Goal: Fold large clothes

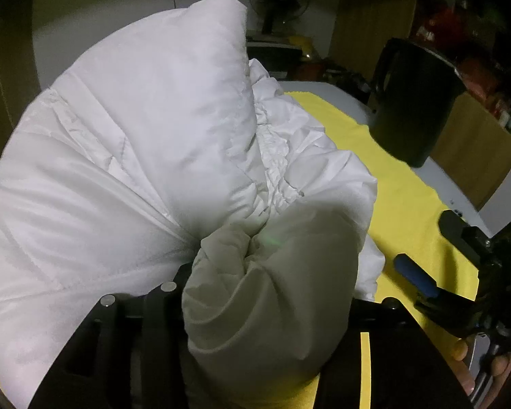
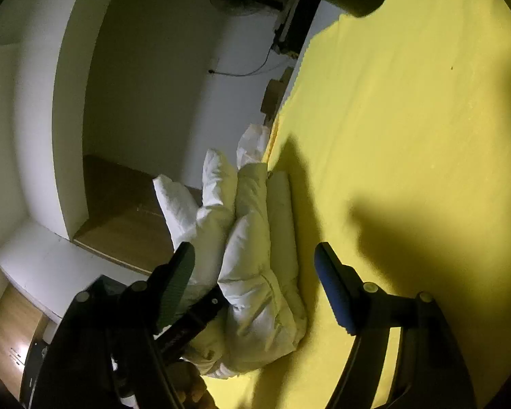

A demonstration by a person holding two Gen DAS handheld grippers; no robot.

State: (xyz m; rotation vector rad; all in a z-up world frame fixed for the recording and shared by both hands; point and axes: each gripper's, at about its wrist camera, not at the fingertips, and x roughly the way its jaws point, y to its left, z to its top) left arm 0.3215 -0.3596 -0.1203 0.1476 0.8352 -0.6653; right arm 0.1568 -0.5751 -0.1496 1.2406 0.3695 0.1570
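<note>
Bunching up from the yellow sheet (image 1: 402, 184), the white padded jacket (image 1: 146, 143) fills the left of the table; a thick roll of it sits between the left gripper's (image 1: 262, 310) jaws, though its fingers are hidden and I cannot tell whether they pinch; the right gripper (image 2: 255, 289) stands open to the right, its green and blue pads apart, nothing pressed between them, the jacket lying beyond.

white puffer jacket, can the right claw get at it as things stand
Probably yes: the right claw stands open and empty, with the white puffer jacket lying directly ahead on the yellow sheet, nothing between them.
</note>
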